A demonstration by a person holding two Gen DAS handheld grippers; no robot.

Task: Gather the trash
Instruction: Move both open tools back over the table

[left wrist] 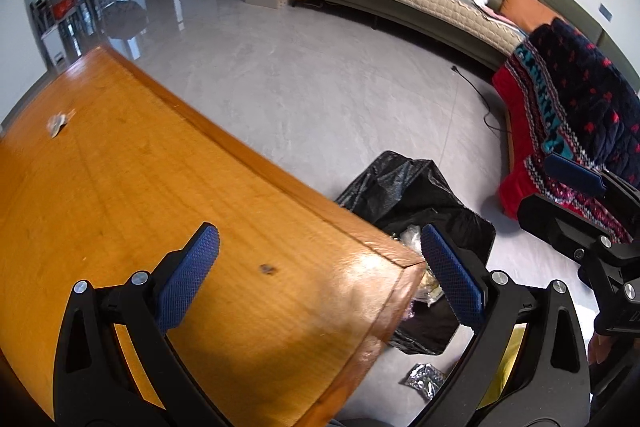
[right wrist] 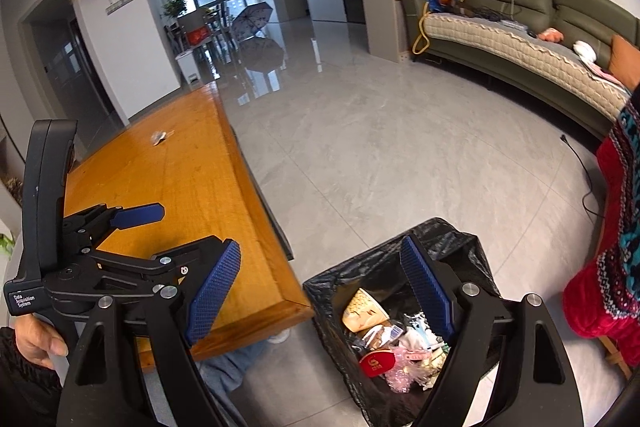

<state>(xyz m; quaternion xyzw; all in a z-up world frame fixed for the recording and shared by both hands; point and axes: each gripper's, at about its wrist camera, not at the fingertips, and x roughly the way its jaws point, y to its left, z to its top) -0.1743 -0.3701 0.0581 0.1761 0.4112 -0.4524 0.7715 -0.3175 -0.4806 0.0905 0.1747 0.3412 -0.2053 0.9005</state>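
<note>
From the left wrist camera, the left tool [left wrist: 320, 275] stands wide apart with nothing between its blue pads, poised over the near corner of the orange wooden worktop [left wrist: 132, 187]. Far ahead and off to its left on the worktop lies a small crumpled wrapper [left wrist: 58, 123], pale and a little blurred; it appears to be the one scrap remaining up there. Just ahead and to the right, below the worktop's corner, the black bin bag [left wrist: 416, 195] gapes on the floor, and a silvery foil scrap [left wrist: 425, 379] lies on the floor close under the tool's right finger. The right tool [left wrist: 576, 175] shows at the right edge, only partly in frame. From the right wrist camera, the right tool [right wrist: 320, 291] is likewise spread wide and empty, hanging directly above the open bin bag [right wrist: 452, 239], which holds a paper cup [right wrist: 364, 309], a red lid [right wrist: 376, 363] and mixed wrappers. The left tool [right wrist: 176, 227] sits to its left over the worktop [right wrist: 188, 163], and the crumpled wrapper [right wrist: 158, 137] lies well ahead and to the left. That wrapper looks feather-light, thin and soft, likely to skid on the glossy wood or crush flat; I would judge it best pinched across its raised, bunched middle, with the pads closing low against the surface.
</note>
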